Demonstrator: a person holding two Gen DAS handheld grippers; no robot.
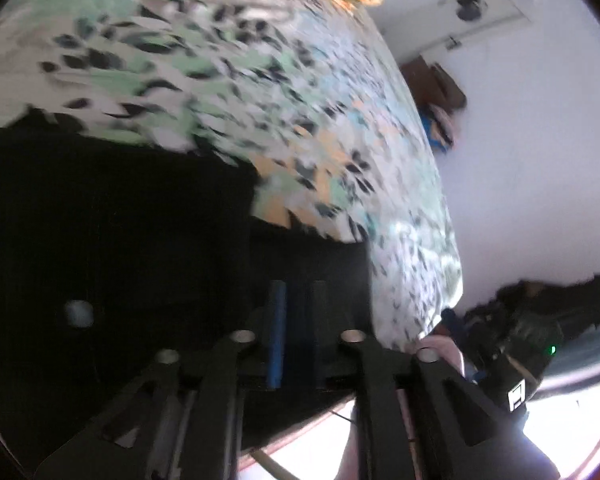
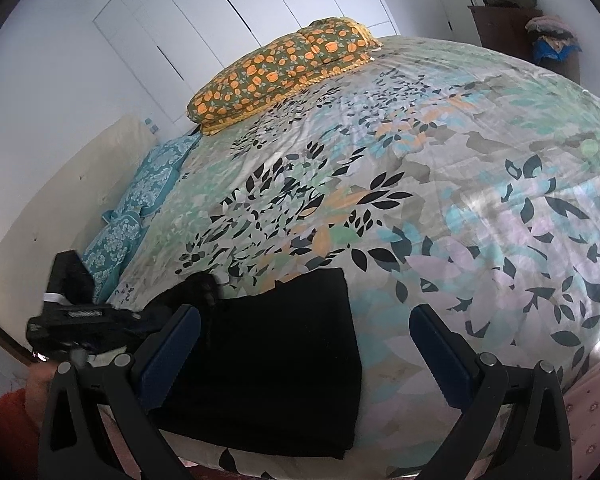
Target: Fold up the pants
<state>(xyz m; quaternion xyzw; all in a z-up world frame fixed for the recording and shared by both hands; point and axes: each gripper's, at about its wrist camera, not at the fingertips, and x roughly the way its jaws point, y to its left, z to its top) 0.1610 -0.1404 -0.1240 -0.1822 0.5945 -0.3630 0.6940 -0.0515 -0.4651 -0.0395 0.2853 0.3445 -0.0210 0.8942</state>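
Note:
The black pants (image 2: 276, 356) lie folded on the leaf-patterned bedspread (image 2: 440, 184) near the bed's front edge. My right gripper (image 2: 304, 332) is open, its blue pads (image 2: 180, 344) wide apart above the pants, holding nothing. My left gripper (image 1: 296, 332) has its blue pads (image 1: 277, 332) close together, shut on the black pants fabric (image 1: 112, 240), which fills the lower left of the blurred left wrist view. The left gripper also shows at the left of the right wrist view (image 2: 84, 316), at the pants' left end.
An orange-patterned pillow (image 2: 284, 68) lies at the head of the bed and teal pillows (image 2: 140, 208) along its left side. White wardrobe doors (image 2: 228, 12) stand behind. A dark dresser with piled clothes (image 2: 540, 28) stands at the far right.

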